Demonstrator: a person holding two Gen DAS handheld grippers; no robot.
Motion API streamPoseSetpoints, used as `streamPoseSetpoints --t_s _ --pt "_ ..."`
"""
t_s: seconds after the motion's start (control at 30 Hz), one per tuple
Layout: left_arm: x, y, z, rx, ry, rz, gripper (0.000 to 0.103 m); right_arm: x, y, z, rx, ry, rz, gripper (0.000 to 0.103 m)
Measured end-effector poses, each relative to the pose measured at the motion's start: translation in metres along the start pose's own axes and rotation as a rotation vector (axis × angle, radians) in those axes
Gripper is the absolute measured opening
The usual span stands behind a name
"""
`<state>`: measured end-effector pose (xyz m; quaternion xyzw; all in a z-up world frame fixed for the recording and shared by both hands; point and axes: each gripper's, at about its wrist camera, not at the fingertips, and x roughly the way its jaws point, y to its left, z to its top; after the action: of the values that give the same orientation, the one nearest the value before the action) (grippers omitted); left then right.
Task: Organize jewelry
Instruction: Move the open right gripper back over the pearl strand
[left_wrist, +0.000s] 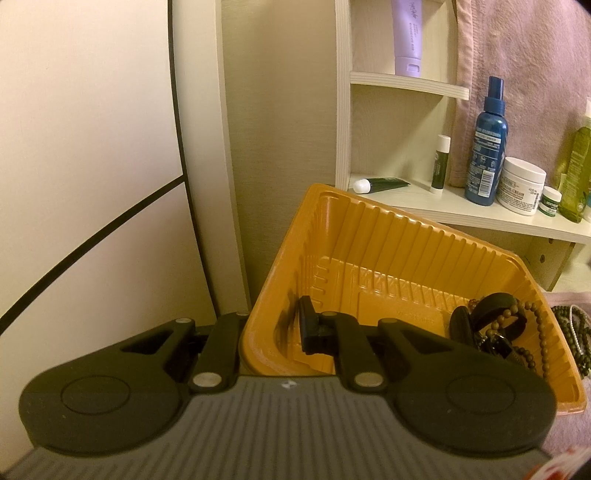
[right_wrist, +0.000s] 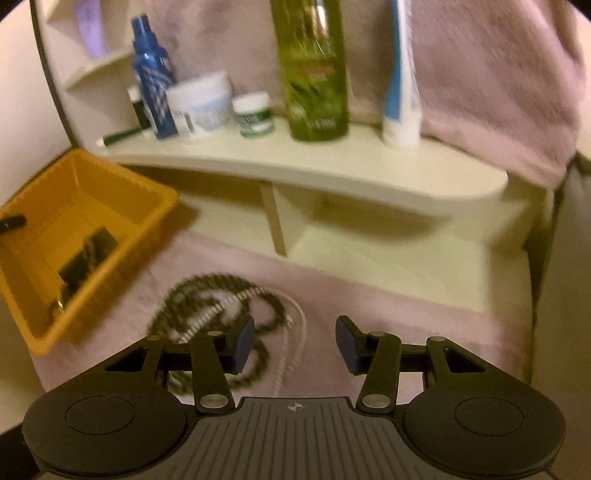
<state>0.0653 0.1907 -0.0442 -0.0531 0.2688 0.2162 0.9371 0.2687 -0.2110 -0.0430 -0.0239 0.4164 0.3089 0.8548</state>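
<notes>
An orange plastic tray (left_wrist: 388, 236) holds a black band and brown bead bracelets (left_wrist: 495, 325) in its right corner. My left gripper (left_wrist: 273, 328) is shut on the tray's left wall, one finger (left_wrist: 308, 325) inside and the other outside. In the right wrist view the tray (right_wrist: 155, 206) sits at the left with dark jewelry inside. A dark bead necklace (right_wrist: 266, 302) and a pale chain (right_wrist: 295, 314) lie coiled on the pink cloth, under the left finger (right_wrist: 243, 343). My right gripper (right_wrist: 295, 343) is open and empty above them.
A cream shelf (right_wrist: 295, 166) behind carries a blue spray bottle (right_wrist: 151, 74), a white cream jar (right_wrist: 203, 103), a small jar (right_wrist: 255, 114), a green bottle (right_wrist: 317, 66) and a white-blue tube (right_wrist: 400, 74). A pink towel (right_wrist: 498, 74) hangs at the right.
</notes>
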Motion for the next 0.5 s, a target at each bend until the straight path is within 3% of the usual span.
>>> streamPoseSetpoints --t_s 0.23,0.3,0.5 --pt "0.0 0.0 0.0 0.001 0.001 0.0 0.012 0.015 -0.003 -0.001 0.006 0.003 -0.036 0.045" --pt "0.0 0.0 0.0 -0.001 0.002 -0.001 0.012 0.02 0.0 0.0 -0.015 0.023 -0.047 0.039" --pt "0.001 0.001 0.0 -0.006 0.001 -0.001 0.012 0.024 0.017 -0.011 -0.099 0.041 -0.107 0.037"
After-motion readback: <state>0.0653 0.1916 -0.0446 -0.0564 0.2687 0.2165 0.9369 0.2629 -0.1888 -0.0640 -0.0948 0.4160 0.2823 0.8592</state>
